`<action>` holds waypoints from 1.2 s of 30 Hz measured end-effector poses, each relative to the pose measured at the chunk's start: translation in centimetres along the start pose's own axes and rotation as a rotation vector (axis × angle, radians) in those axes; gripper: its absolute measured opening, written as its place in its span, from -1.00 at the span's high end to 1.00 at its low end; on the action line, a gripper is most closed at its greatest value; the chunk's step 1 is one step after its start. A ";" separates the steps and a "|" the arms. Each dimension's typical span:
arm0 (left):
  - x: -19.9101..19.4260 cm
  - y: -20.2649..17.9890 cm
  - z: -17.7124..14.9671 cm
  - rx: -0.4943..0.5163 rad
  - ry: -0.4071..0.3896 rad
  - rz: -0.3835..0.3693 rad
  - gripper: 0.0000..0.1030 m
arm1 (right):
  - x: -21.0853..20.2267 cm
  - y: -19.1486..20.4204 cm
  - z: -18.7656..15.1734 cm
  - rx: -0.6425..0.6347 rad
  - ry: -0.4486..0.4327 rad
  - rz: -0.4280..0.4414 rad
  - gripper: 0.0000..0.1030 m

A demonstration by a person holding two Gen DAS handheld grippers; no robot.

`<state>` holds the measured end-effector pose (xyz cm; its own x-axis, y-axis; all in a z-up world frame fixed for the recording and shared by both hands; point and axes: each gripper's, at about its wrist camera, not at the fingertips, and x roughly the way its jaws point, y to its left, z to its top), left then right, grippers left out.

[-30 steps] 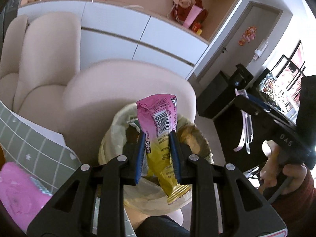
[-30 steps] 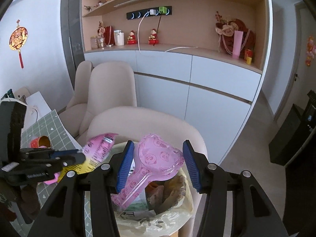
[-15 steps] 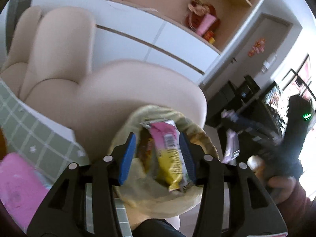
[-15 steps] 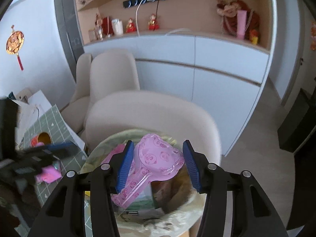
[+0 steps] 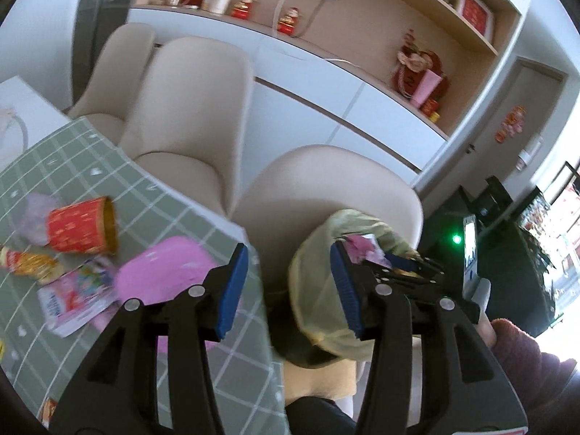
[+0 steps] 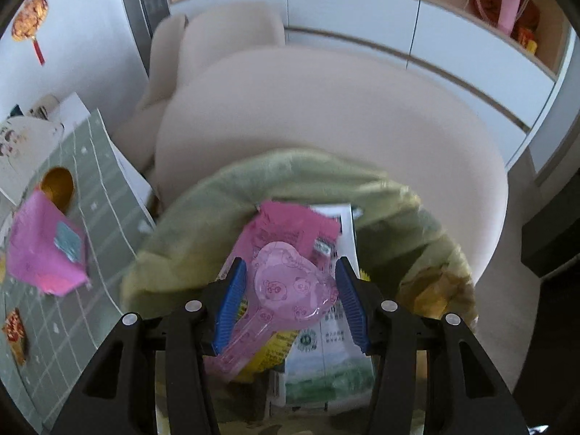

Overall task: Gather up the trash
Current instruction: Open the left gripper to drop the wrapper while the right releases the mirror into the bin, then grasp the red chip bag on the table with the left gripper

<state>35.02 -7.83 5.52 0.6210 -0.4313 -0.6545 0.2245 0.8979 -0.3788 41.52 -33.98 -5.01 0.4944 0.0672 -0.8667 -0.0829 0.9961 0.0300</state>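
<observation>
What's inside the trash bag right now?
The trash bag holds a pink wrapper and a white-green printed packet. The pink panda scoop in the right gripper covers what lies deeper.

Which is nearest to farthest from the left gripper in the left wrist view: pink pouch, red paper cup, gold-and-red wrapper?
From the left gripper, empty with its jaws apart:
1. Soft pink pouch, just left of the left finger on the green checked cloth.
2. Red paper cup, on its side, farther left and back.
3. Gold-and-red wrapper, by the left edge.
</observation>
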 end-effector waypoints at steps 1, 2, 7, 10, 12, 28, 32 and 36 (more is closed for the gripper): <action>-0.3 0.6 -0.2 -0.012 0.001 0.013 0.13 | 0.2 0.0 -0.1 -0.004 0.009 -0.006 0.06; -0.6 1.1 -0.5 -0.026 0.003 0.025 0.13 | 0.5 0.0 -0.2 -0.008 0.021 -0.014 0.06; -2.5 3.1 -2.0 -0.043 0.008 0.084 0.13 | 0.4 -0.6 0.0 0.046 0.017 0.026 0.07; -4.4 4.8 -3.1 -0.040 -0.005 0.135 0.13 | -0.6 -0.4 -0.4 0.071 -0.018 0.026 0.06; -5.8 6.1 -3.9 -0.054 -0.011 0.168 0.13 | -1.5 -0.1 -0.8 0.081 -0.045 0.019 0.04; -17.5 18.5 -10.3 -0.262 -0.105 0.411 0.11 | -11.6 4.4 -2.4 0.025 -0.307 0.080 0.03; -18.7 19.9 -12.2 -0.275 -0.088 0.421 0.10 | -12.3 8.0 -3.0 -0.074 -0.303 0.117 0.03; -18.1 19.8 -14.4 -0.274 -0.021 0.377 0.09 | -12.2 10.8 -3.5 -0.133 -0.291 0.155 0.02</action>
<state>17.36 16.52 0.43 0.6371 -0.0744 -0.7672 -0.2250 0.9340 -0.2775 31.58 -24.20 4.10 0.6916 0.2495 -0.6778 -0.2786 0.9580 0.0684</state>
